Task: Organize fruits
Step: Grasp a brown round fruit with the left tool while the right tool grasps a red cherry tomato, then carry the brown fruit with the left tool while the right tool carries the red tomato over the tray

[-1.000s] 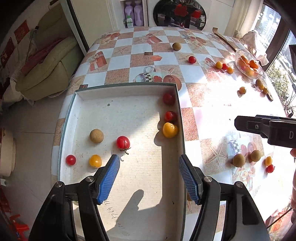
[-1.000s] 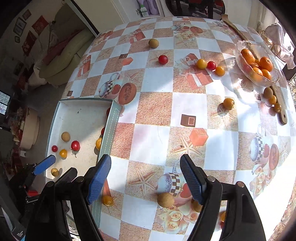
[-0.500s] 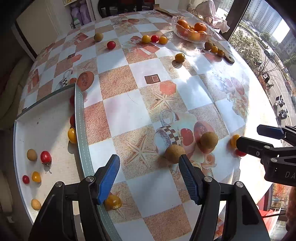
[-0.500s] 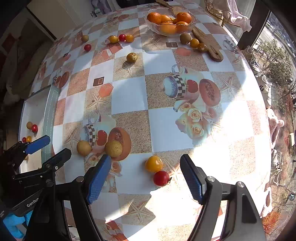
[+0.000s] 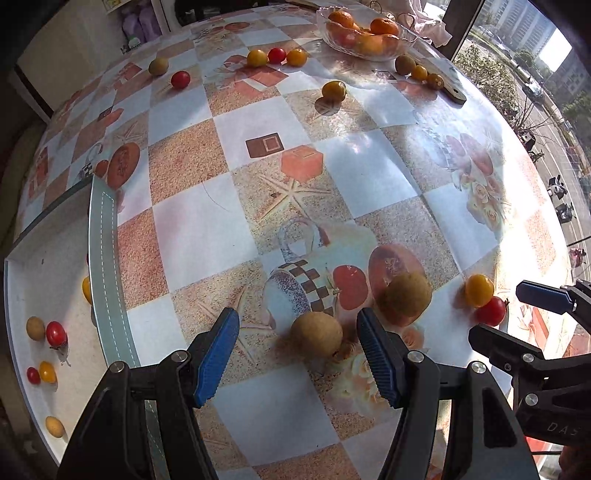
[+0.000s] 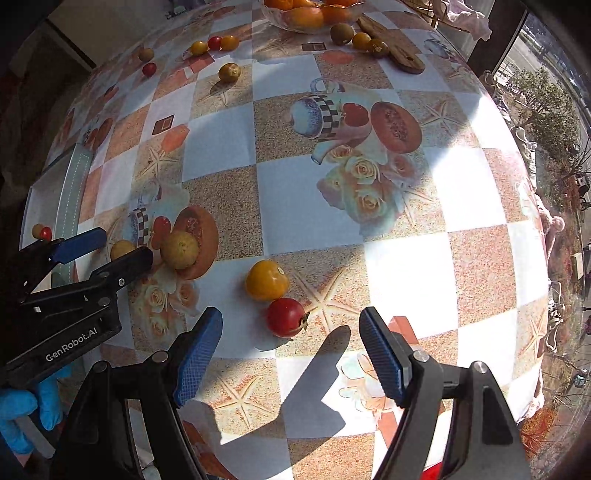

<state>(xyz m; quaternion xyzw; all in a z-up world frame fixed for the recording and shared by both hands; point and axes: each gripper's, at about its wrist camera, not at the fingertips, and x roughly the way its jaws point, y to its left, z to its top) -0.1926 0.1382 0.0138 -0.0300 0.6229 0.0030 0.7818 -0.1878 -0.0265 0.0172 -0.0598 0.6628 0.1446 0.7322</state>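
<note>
My left gripper (image 5: 297,345) is open, its fingers on either side of a tan round fruit (image 5: 316,334) on the table; a second tan fruit (image 5: 405,294) lies just right of it. My right gripper (image 6: 291,352) is open, just short of a red tomato (image 6: 285,316) with a yellow tomato (image 6: 266,279) behind it. Both tomatoes show in the left wrist view (image 5: 490,311). The white tray (image 5: 107,266) at the left holds several small fruits. The left gripper also shows in the right wrist view (image 6: 107,248).
Several loose tomatoes and tan fruits (image 5: 333,90) lie across the far table. A glass bowl of oranges (image 5: 364,35) and a wooden board (image 6: 397,55) stand at the back right. The table edge curves close on the right.
Both grippers have swung right from the tray and come down toward the near fruits. The left now straddles the tan fruit; the right has closed in on the red tomato.
</note>
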